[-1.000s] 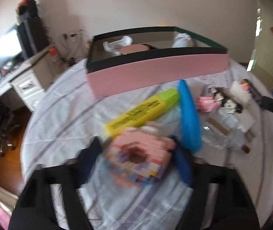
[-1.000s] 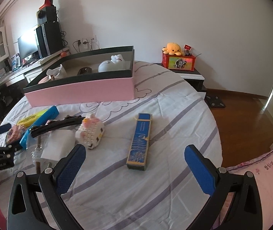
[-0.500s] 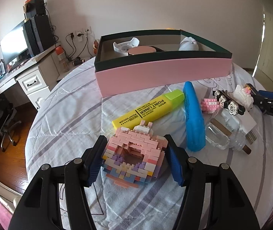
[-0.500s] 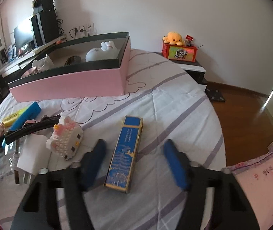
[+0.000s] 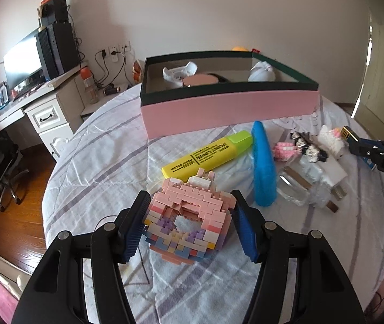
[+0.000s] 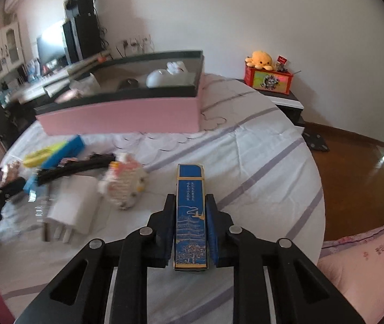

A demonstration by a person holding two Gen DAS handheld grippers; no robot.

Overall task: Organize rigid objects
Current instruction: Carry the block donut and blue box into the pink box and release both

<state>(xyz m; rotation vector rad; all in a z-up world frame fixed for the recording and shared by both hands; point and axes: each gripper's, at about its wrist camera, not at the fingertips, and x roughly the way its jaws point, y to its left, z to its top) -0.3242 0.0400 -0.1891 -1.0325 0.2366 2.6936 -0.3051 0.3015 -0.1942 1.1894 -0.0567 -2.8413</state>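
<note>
Your right gripper [image 6: 190, 216] has just closed on the blue box [image 6: 190, 216]; your left gripper [image 5: 189, 226] clamps the brick toy [image 5: 189, 221], both apparently bound for the pink box [image 5: 229, 113].

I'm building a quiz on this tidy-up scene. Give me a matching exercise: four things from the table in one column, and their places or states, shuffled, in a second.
Things:
1. brick donut
2. blue flat box
3. yellow highlighter
4. white round object

Places or states:
A. inside the pink box
B. clamped in the right gripper
C. lying loose on the bedsheet, in front of the pink box
D. between the left gripper's pads

Pairs: 1-D, 2-B, 3-C, 4-A
</note>
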